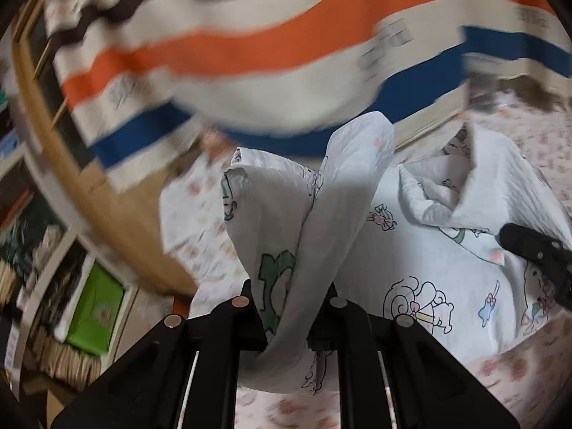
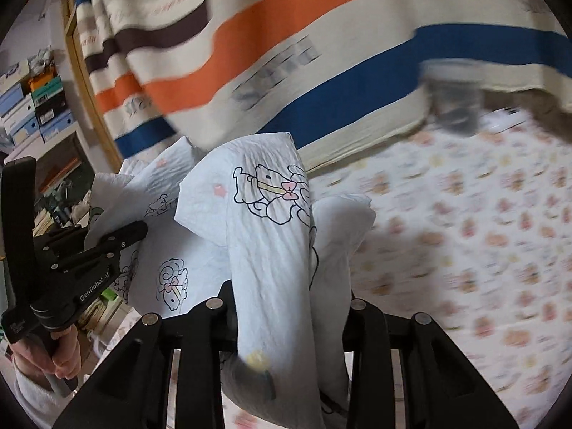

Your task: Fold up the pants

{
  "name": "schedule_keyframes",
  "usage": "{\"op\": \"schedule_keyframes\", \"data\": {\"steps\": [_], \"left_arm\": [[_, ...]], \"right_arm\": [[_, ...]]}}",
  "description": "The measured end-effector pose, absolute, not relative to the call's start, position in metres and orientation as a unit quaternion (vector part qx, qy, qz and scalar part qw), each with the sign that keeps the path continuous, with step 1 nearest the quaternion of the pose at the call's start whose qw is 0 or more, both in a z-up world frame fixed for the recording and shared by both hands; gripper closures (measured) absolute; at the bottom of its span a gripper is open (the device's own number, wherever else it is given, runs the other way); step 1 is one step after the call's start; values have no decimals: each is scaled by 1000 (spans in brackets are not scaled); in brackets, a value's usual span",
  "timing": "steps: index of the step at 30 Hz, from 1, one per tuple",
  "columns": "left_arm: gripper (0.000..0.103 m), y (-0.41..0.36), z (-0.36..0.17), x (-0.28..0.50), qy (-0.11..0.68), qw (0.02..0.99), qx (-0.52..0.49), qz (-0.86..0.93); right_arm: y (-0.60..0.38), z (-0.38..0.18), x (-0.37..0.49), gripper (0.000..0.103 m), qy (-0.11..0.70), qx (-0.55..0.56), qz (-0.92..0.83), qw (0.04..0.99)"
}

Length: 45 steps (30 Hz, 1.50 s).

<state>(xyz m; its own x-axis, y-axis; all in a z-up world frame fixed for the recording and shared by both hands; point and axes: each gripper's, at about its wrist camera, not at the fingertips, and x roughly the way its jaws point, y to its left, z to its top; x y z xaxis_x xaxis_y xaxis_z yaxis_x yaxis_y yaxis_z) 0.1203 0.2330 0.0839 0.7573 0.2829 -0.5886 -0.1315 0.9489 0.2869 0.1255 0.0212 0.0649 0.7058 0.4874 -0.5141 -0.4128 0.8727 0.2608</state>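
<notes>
The pants (image 1: 411, 250) are white with cartoon prints and hang bunched above the bed. My left gripper (image 1: 291, 321) is shut on a gathered fold of them that rises between its fingers. My right gripper (image 2: 286, 325) is shut on another fold of the pants (image 2: 271, 236). The right gripper's tip (image 1: 536, 254) shows at the right edge of the left wrist view, against the cloth. The left gripper (image 2: 118, 239) shows at the left of the right wrist view, held in a hand and clamped on the cloth.
A bed sheet (image 2: 464, 232) with a small pink and orange print lies below. A striped blanket (image 2: 286, 53) in orange, blue, brown and cream hangs behind. A wooden frame (image 1: 89, 196) and shelves with boxes (image 2: 32, 103) stand at the left.
</notes>
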Motion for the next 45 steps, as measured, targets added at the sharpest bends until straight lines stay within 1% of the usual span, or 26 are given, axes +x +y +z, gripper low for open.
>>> {"op": "schedule_keyframes", "data": {"steps": [5, 6, 8, 9, 10, 11, 12, 13, 14, 19, 23, 25, 26, 27, 28, 29, 31, 32, 35, 36, 37, 39, 40, 42, 44, 45], "left_arm": [[91, 279, 43, 132, 365, 915, 102, 140], [91, 284, 33, 138, 374, 912, 97, 140], [89, 293, 11, 148, 393, 903, 95, 144], [87, 295, 3, 151, 400, 900, 91, 148], [82, 299, -4, 153, 404, 898, 83, 156], [71, 302, -7, 154, 404, 896, 76, 165], [63, 303, -8, 154, 401, 895, 73, 180], [51, 302, -6, 151, 392, 895, 78, 197], [49, 302, -1, 148, 377, 898, 87, 208], [48, 301, 31, 127, 330, 905, 100, 249], [45, 292, 48, 117, 309, 919, 94, 227], [45, 285, 50, 118, 306, 926, 84, 204], [45, 282, 50, 120, 305, 930, 78, 192], [45, 280, 49, 125, 307, 931, 72, 184], [50, 278, 47, 129, 308, 932, 66, 179], [57, 278, 44, 134, 311, 932, 55, 175], [66, 277, 36, 143, 322, 930, 40, 171], [69, 279, 32, 149, 327, 929, 34, 171], [71, 285, 20, 158, 331, 925, 26, 184], [72, 288, 16, 160, 336, 923, 23, 186], [74, 292, 12, 164, 343, 920, 18, 190], [75, 302, 4, 168, 354, 914, 9, 199], [75, 307, -1, 172, 361, 910, 4, 203], [75, 318, -14, 179, 384, 901, -9, 204], [76, 325, -30, 184, 401, 897, -25, 185], [76, 324, -37, 186, 403, 898, -17, 178]], "right_arm": [[72, 27, 136, 70, 323, 51, 237, 915], [77, 20, 140, 68, 330, 49, 231, 914], [81, 4, 148, 66, 345, 37, 208, 915], [79, -1, 151, 61, 351, 32, 196, 915], [75, -6, 154, 54, 354, 29, 186, 916], [69, -7, 155, 48, 350, 32, 182, 918], [61, -7, 154, 36, 341, 35, 179, 922], [53, -5, 153, 33, 328, 29, 172, 929], [47, -2, 152, 30, 320, 19, 165, 933], [18, 18, 153, 28, 295, 7, 110, 949], [-8, 36, 150, 28, 255, 40, 106, 960], [-11, 42, 152, 28, 248, 59, 142, 956], [-10, 43, 155, 31, 254, 68, 170, 950], [-8, 44, 159, 45, 262, 80, 201, 941], [-6, 44, 164, 62, 277, 101, 243, 924], [-5, 44, 165, 66, 286, 119, 265, 913], [1, 43, 159, 69, 283, 145, 316, 894], [5, 44, 154, 70, 272, 139, 328, 894], [23, 52, 120, 70, 189, 84, 342, 917], [29, 53, 115, 70, 181, 63, 348, 918], [41, 52, 115, 70, 199, 35, 342, 918], [58, 41, 130, 70, 257, 12, 312, 914], [65, 29, 149, 70, 304, 1, 276, 912], [65, 3, 180, 71, 361, 9, 231, 903], [59, -18, 200, 71, 380, 28, 229, 896], [55, -25, 202, 71, 379, 35, 231, 895]]}}
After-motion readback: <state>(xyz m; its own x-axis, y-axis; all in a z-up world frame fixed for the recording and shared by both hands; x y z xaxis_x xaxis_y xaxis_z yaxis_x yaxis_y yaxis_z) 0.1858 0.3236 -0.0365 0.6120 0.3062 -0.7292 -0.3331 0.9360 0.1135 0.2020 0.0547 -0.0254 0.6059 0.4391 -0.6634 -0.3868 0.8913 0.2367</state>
